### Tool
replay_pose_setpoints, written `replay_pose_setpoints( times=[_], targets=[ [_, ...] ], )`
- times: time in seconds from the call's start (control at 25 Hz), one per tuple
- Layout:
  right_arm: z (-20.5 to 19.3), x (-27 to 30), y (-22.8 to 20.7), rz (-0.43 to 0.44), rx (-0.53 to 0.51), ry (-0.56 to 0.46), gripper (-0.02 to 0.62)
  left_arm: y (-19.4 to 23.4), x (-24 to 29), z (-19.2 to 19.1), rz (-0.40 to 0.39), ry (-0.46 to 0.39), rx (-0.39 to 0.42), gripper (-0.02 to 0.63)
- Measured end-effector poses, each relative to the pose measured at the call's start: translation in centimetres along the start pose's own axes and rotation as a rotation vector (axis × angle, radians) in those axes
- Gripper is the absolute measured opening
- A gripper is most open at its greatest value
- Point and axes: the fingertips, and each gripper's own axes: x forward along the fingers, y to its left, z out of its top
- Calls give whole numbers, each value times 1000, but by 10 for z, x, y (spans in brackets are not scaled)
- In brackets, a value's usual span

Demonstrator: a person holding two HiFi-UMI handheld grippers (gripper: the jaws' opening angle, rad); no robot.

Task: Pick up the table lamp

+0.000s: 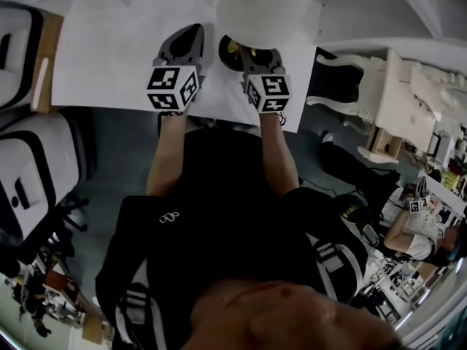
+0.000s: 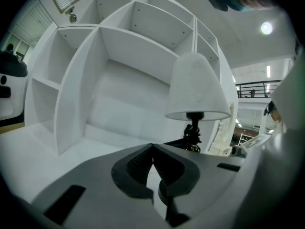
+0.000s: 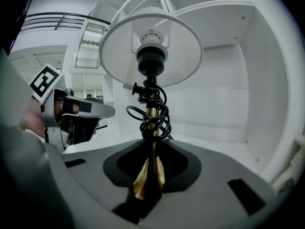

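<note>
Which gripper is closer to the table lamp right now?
Right. The right gripper grips the table lamp by its brass stem; the left gripper, shut and empty, sits apart to the lamp's left.

Person in a black top
Short sleeves, white stripes; grey left gripper and right gripper bear black-and-white marker cubes.

White tabletop. White shelf unit with open compartments stands at its far side. Carved white furniture to the right. White, black-trimmed seats to the left.
</note>
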Motion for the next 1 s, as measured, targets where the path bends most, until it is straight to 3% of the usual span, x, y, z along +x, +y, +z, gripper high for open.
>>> replay_pose_setpoints(
  times=[0.76,1.0],
  targets=[
    [87,-77,-34,-111,21,-184,95,-91,30,56,-192,-82,148,11],
    [110,-93,-42,-161,38,-219,95,-98,20,84,-118,-142,330,11]
  ],
)
